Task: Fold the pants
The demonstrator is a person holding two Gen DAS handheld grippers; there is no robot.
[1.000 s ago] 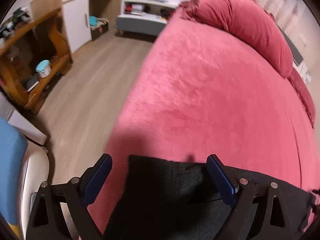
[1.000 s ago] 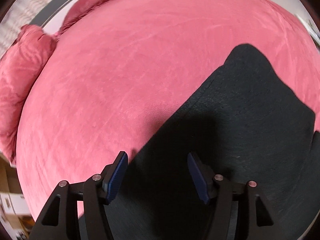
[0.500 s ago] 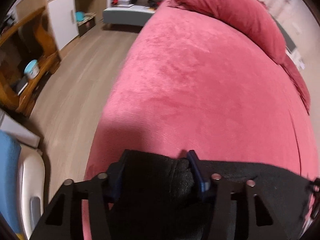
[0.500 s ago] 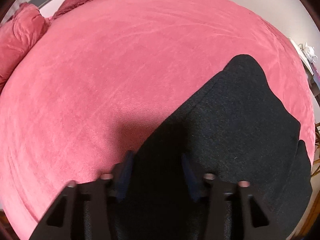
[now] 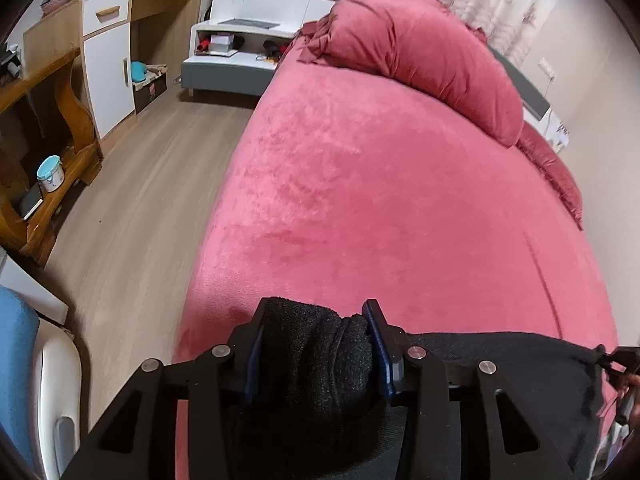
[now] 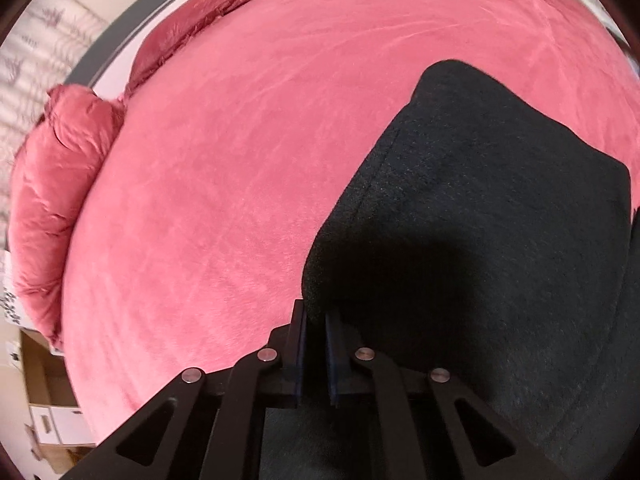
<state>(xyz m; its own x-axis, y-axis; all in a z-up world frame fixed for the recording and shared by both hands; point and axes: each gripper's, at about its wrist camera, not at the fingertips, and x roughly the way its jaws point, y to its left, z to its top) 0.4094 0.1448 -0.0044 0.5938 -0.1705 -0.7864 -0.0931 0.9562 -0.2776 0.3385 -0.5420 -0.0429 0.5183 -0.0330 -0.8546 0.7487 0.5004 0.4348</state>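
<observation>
Black knit pants [image 6: 480, 200] lie flat on a pink bed [image 6: 240, 160], reaching to its near edge. In the left wrist view, the pants [image 5: 500, 364] stretch rightward along the bed [image 5: 380, 200]. My left gripper [image 5: 316, 312] has a thick bunch of the fabric between its blue pads; the jaws are closing and press on it. My right gripper [image 6: 316, 312] is shut, its pads almost together on the thin near-left corner of the pants. The cloth under both grippers is hidden.
A long pink pillow [image 5: 420, 60] lies at the head of the bed. Wooden floor [image 5: 132, 200] runs along the left, with a wooden shelf [image 5: 48, 128], a white cabinet [image 5: 108, 64] and a low white nightstand [image 5: 240, 52]. A blue and white chair [image 5: 16, 360] stands near left.
Both grippers went from wide open over the pants' edge to closed on it. The left one has gathered the fabric into a bunch and risen a little.
</observation>
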